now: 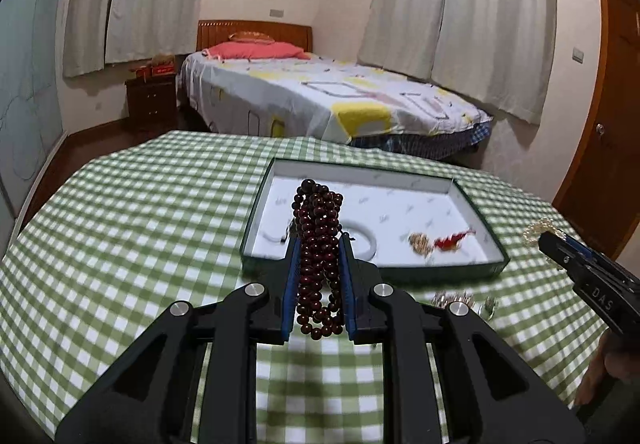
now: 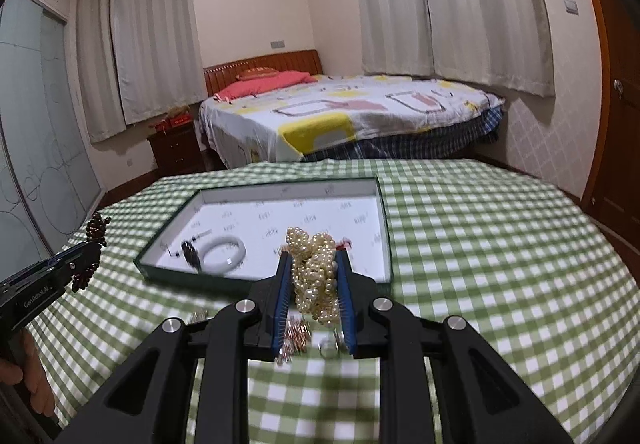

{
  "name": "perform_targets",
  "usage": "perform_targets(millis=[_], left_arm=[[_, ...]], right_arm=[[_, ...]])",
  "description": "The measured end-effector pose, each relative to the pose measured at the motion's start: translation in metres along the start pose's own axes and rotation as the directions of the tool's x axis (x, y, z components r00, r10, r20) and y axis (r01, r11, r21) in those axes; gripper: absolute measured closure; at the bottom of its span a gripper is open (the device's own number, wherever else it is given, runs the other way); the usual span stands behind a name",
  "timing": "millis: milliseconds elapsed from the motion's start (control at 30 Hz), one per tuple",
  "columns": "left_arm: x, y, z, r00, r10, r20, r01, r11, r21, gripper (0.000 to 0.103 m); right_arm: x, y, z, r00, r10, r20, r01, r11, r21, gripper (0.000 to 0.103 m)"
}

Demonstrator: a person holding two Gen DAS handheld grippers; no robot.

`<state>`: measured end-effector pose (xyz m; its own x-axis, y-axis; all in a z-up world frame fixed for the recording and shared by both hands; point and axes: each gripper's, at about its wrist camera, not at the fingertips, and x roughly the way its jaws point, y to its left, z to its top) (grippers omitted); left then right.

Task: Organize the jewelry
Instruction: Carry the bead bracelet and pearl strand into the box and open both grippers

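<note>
Pinching dark red beads [image 1: 318, 256] between left fingers [image 1: 294, 268], pearl strands [image 2: 316, 276] between right fingers [image 2: 344, 284].

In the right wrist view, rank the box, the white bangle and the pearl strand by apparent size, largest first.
1. The box, clearly largest.
2 and 3. Unsure: the pearl strand, clamped in the right gripper, looks about as big as the white bangle, but it sits much nearer the camera.
</note>
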<state>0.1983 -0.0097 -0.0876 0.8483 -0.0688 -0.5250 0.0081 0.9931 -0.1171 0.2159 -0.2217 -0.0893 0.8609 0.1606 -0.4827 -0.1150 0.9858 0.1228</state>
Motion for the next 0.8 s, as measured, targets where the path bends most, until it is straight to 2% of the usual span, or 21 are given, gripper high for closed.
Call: perform_targets(millis=[267, 433, 633, 800], left_arm=[[0.019, -0.007, 0.031, 0.998, -0.011, 0.059, 0.01, 1.0, 0.013, 0.084], [0.044, -0.012, 0.048, 0.997, -0.008, 0.075, 0.006, 1.0, 0.029, 0.084], [0.081, -0.012, 0.058, 0.998, 0.013, 0.063, -0.016, 0.999, 0.051, 0.084], [0.124, -0.009, 0.057, 0.999, 0.034, -0.007, -0.034, 0.997, 0.065, 0.084]], right_arm=[[0.025, 0.008, 0.035, 0.998, 0.015, 0.059, -0.013, 0.999, -0.031, 0.08], [0.053, 0.008, 0.048, 0.998, 0.015, 0.064, -0.013, 0.999, -0.03, 0.08], [0.091, 0.002, 0.048, 1.0, -0.002, 0.03, 0.003, 1.0, -0.027, 0.08], [0.122, -0.006, 0.04, 0.999, -0.017, -0.031, 0.016, 1.0, -0.019, 0.08]])
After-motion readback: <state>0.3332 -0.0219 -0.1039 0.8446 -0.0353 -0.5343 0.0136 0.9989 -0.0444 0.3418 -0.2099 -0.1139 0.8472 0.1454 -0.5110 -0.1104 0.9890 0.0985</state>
